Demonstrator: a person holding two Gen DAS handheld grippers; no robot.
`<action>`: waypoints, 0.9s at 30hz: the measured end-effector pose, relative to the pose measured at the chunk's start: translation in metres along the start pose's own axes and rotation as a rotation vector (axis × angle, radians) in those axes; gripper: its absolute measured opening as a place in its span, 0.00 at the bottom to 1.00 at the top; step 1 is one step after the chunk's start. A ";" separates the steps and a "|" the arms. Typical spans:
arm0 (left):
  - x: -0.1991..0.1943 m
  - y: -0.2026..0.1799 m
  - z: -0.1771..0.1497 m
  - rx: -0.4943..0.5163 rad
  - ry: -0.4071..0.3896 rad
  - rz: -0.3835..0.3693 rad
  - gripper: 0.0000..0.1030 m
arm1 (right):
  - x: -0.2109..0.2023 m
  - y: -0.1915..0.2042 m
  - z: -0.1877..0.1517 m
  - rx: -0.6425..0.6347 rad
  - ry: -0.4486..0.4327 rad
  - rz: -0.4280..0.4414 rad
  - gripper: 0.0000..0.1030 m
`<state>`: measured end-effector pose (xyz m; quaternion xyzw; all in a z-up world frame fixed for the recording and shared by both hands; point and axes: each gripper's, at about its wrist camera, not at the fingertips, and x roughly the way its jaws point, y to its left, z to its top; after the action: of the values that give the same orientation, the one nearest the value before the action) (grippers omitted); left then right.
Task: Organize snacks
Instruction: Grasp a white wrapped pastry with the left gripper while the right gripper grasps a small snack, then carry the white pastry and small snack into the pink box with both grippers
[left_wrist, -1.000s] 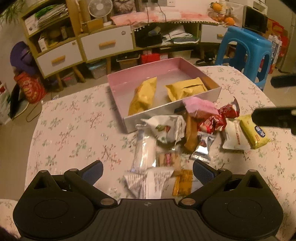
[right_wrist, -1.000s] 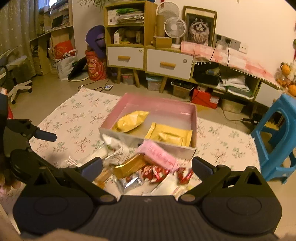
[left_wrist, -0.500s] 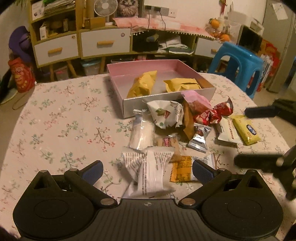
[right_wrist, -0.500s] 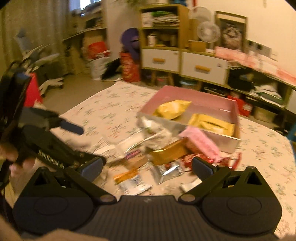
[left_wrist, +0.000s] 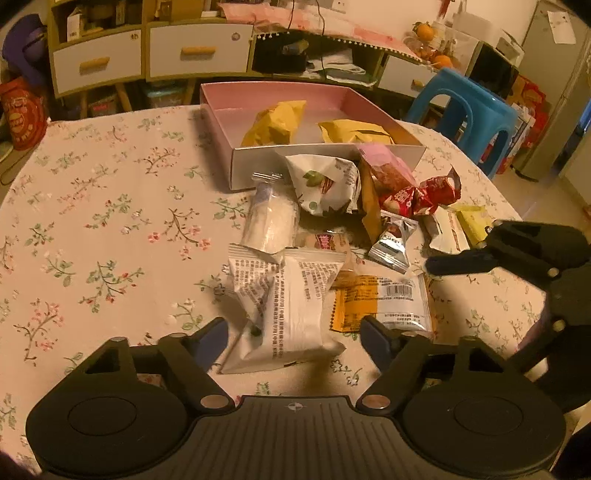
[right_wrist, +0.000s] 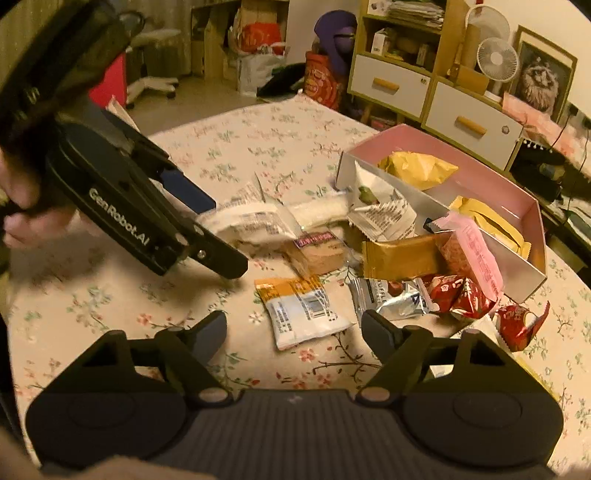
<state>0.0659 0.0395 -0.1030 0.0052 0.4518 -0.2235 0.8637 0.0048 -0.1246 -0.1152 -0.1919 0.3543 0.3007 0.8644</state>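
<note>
The left tool (left_wrist: 293, 334) is closing, its jaws still apart around a white printed packet (left_wrist: 295, 306) lying on the floral table (left_wrist: 92, 221), just short of the snack pile before the pink box (left_wrist: 332, 162). The right tool (right_wrist: 293, 328) is closing too, jaws apart around an orange-and-white packet (right_wrist: 303, 308) without pressing it.
</note>
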 end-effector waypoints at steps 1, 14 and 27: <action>0.001 -0.001 0.000 -0.002 0.003 0.000 0.67 | 0.002 0.001 0.000 -0.004 0.004 -0.004 0.68; 0.011 0.003 0.005 -0.049 0.022 0.053 0.44 | 0.019 0.008 0.004 -0.030 0.016 -0.029 0.50; -0.003 -0.004 0.010 -0.033 0.031 0.027 0.36 | 0.004 0.001 0.012 0.007 -0.016 -0.019 0.11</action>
<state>0.0706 0.0345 -0.0938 0.0007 0.4684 -0.2044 0.8596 0.0125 -0.1159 -0.1106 -0.1899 0.3464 0.2930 0.8707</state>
